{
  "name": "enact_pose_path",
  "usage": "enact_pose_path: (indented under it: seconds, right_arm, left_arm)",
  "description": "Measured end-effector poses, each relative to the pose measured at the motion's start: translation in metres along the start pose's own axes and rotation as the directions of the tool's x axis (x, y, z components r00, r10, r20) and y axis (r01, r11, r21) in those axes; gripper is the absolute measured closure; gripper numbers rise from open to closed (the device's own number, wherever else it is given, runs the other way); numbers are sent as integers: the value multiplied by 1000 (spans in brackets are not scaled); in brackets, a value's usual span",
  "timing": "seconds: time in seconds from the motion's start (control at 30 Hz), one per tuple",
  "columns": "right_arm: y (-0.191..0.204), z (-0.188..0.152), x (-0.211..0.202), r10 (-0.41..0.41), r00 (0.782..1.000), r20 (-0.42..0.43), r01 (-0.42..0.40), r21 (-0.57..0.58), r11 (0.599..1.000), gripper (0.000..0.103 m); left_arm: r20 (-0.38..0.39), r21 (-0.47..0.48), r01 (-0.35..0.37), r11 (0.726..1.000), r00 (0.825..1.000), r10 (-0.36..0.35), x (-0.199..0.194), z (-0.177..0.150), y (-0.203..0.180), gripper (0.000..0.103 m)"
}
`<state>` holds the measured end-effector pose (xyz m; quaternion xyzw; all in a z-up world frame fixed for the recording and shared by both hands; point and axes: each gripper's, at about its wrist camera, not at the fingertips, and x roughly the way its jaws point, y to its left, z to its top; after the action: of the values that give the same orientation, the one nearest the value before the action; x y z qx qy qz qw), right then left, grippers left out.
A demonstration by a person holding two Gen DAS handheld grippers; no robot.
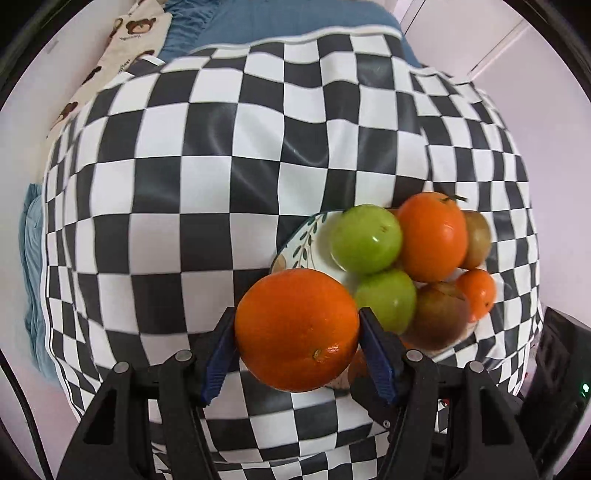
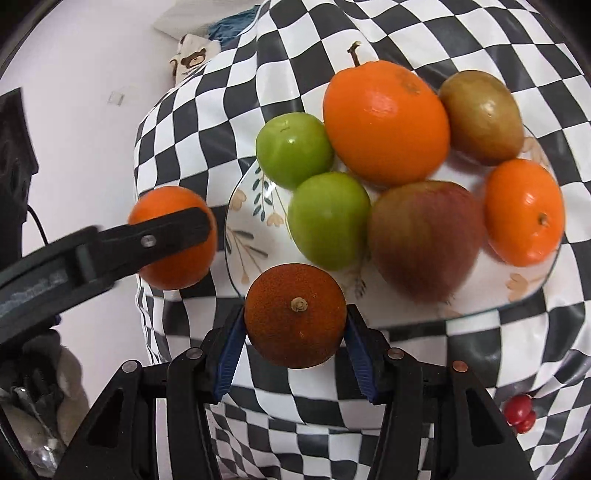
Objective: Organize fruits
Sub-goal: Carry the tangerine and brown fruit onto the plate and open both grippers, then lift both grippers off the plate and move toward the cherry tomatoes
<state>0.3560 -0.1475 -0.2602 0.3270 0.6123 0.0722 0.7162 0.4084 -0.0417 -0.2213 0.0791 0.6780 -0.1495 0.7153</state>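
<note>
My left gripper is shut on a large orange, held just left of the plate; it also shows in the right wrist view. My right gripper is shut on a dark brownish orange, held above the plate's near rim. The floral white plate carries two green apples, a big orange, a small orange, a red-green apple and a brownish fruit.
A black-and-white checkered cloth covers the table. A small red object lies near the table's front right. A blue blanket and a bear-print fabric lie beyond the table. A dark object stands at right.
</note>
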Motion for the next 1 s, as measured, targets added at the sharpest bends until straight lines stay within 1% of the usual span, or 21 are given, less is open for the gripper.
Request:
enact_pose_path:
  seconds: [0.07, 0.1, 0.13, 0.17, 0.2, 0.23, 0.27, 0.3, 0.4, 0.5, 0.57, 0.67, 0.77, 0.83, 0.93, 1.0]
  right_arm:
    - [2, 4, 5, 1, 1000, -21, 0, 23, 1000, 46]
    - [1, 5, 7, 3, 1000, -22, -2, 37, 999, 43]
    - [2, 6, 5, -2, 1000, -13, 2, 44, 999, 32]
    - [3, 7, 4, -3, 1000, -6, 4, 49, 999, 26]
    - [3, 10, -2, -5, 1000, 7, 5, 56, 998, 17]
    - [4, 10, -5, -8, 1000, 10, 7, 55, 998, 15]
    - [4, 12, -9, -8, 1000, 15, 8, 52, 999, 15]
    - [3, 10, -9, -12, 1000, 17, 11, 49, 999, 15]
    - [2, 8, -17, -38, 999, 8, 37, 36, 999, 11]
    - [-2, 6, -27, -100, 995, 18, 100, 13, 995, 10]
    - [-7, 4, -39, -155, 987, 41, 156, -9, 988, 10]
    - [-15, 3, -59, -238, 967, 88, 242, -46, 969, 10]
    - [-23, -2, -83, -310, 941, 138, 323, -81, 943, 10]
    - [-27, -4, -97, -351, 921, 172, 370, -101, 923, 9]
    - [-30, -10, -111, -377, 903, 208, 406, -123, 905, 9]
    - [-31, -16, -126, -385, 893, 234, 423, -142, 895, 9]
  left_arm:
    - [-47, -2, 8, 1000, 999, -8, 11, 5, -2, 41]
    - [-70, -8, 21, 1000, 997, -21, 17, 7, -1, 41]
    - [-90, -18, 32, 999, 995, -34, 21, 9, 1, 41]
    - [-109, -39, 43, 998, 993, -47, 25, 9, 3, 41]
    - [-111, -48, 48, 998, 992, -54, 27, 10, 6, 40]
    - [-98, -55, 51, 997, 994, -57, 26, 10, 8, 28]
    - [-88, -58, 58, 997, 994, -63, 22, 8, 10, 6]
    - [-74, -66, 69, 995, 995, -74, 17, 8, 11, 4]
    - [-44, -73, 88, 993, 995, -92, 3, 7, 12, 4]
    - [-13, -77, 81, 994, 997, -82, -12, 1, 12, 4]
    - [16, -75, 74, 994, 997, -73, -22, -5, 14, 4]
    - [71, -74, 33, 997, 997, -28, -34, -21, 8, 4]
    - [130, -82, 0, 997, 991, 11, -48, -43, 5, 4]
    - [154, -86, -11, 996, 988, 24, -54, -55, 3, 4]
    - [187, -98, -19, 995, 982, 37, -62, -75, -2, 4]
    - [212, -105, -17, 994, 976, 39, -64, -84, -15, 4]
